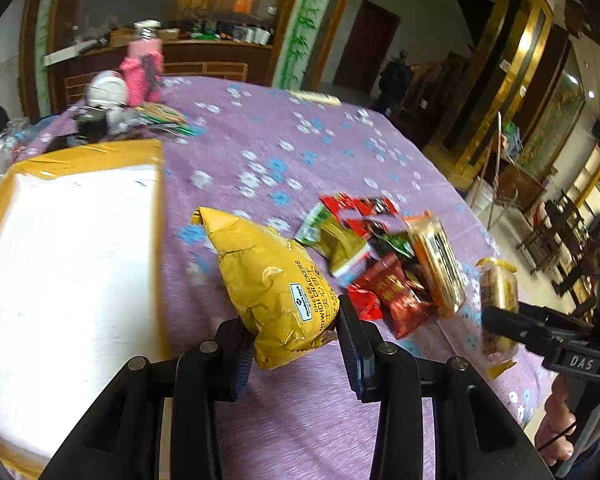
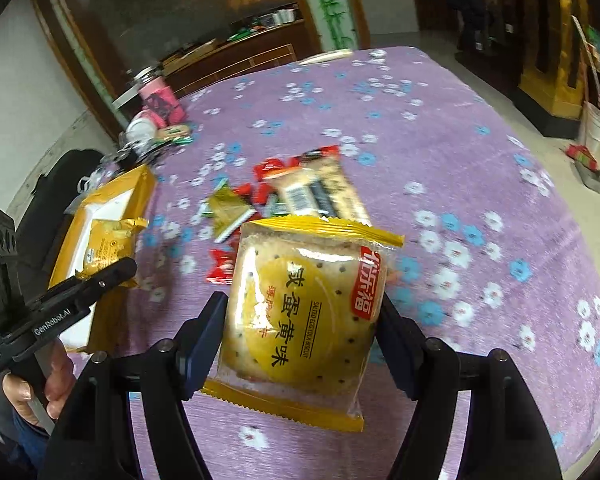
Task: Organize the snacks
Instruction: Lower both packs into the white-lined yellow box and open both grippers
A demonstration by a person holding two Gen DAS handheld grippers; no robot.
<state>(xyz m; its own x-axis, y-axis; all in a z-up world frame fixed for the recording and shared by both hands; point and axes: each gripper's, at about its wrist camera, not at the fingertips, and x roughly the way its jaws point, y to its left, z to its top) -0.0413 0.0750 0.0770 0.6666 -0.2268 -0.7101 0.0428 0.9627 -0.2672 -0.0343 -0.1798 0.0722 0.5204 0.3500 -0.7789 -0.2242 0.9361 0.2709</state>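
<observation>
White-lined box [image 1: 72, 264] was seen at far left on the purple-clothed counter [image 1: 284, 148]. Left gripper [image 1: 296, 332] was clamped on a yellow cracker packet [image 1: 268, 280], lifted beside the box. Loose snack pile [image 1: 384, 256] was left mid-counter, just right of the packet. Right gripper [image 2: 300, 336] was clamped on an egg-yolk biscuit pack [image 2: 304, 316]. Bare cloth was noted rightward up to the counter edge.

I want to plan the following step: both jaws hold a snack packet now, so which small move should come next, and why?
Probably carry the cheese cracker packet sideways over the open box and release it there. The left gripper already grips it clear of the tablecloth, and the box lies right beside it. The right gripper holds the egg yolk biscuit and could follow.
</observation>
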